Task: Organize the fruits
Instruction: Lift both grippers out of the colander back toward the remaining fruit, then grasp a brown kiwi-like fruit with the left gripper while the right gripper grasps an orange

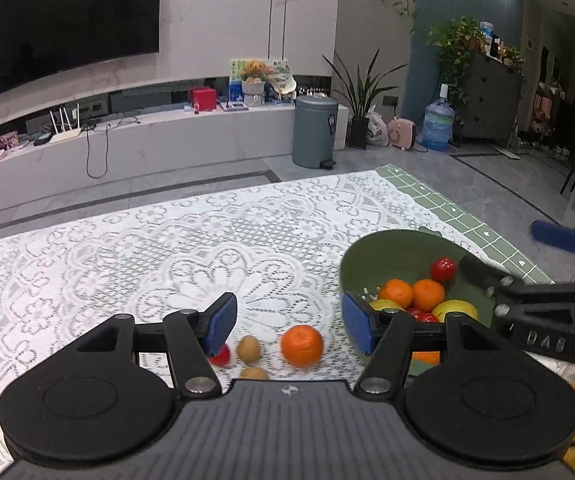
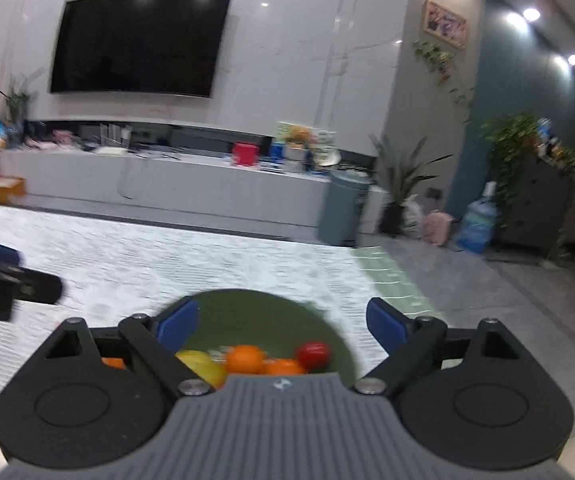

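A green bowl on the lace tablecloth holds oranges, a red fruit and yellow fruit. My left gripper is open and empty above loose fruit on the cloth: an orange, two brown kiwis and a red fruit partly behind the left finger. My right gripper is open and empty, hovering over the bowl, with an orange, red fruit and yellow fruit below. The right gripper's arm shows in the left wrist view.
The white lace cloth lies over a green grid mat. Beyond the table edge are a grey bin, a TV bench, plants and a water bottle. The left gripper's finger shows at the right wrist view's left edge.
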`<state>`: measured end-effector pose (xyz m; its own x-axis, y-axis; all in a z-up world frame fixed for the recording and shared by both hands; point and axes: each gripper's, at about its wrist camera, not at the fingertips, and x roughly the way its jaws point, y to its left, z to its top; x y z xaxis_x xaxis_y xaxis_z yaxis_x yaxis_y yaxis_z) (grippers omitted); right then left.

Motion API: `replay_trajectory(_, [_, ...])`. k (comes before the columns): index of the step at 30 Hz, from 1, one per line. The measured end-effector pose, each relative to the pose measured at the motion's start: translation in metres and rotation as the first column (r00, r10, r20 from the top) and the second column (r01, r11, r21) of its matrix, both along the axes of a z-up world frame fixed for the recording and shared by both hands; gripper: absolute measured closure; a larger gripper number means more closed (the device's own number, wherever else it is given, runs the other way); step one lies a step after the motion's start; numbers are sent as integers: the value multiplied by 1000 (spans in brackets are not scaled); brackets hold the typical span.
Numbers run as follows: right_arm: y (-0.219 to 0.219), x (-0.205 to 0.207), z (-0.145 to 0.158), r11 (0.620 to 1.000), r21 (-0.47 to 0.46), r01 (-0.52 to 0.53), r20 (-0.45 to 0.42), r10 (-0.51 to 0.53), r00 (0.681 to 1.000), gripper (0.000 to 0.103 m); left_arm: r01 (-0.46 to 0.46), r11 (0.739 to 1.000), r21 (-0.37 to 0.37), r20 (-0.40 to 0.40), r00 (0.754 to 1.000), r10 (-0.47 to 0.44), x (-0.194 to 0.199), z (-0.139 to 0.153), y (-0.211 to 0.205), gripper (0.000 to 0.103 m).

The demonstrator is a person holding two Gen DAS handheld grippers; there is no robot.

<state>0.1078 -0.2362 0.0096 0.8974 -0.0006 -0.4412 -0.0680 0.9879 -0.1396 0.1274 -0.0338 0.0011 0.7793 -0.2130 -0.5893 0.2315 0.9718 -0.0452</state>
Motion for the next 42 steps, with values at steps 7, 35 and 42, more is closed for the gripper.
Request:
replay_trajectory(7, [46,-5,-14,993,3,-122,-38,122,992,15,-10,1000,17,-2,1000,10,-8,-13,26,32])
replay_trajectory(35, [83,21,-51,981,-123,-148,-42,144,989,29,133,987,-93,-124,982,-144,20,-90,52,50])
replay_trajectory(42, [84,30,-59,982,-108,-157,-73,150,986,36,140,988,-68,-168,974,-150,35,-107,44,61])
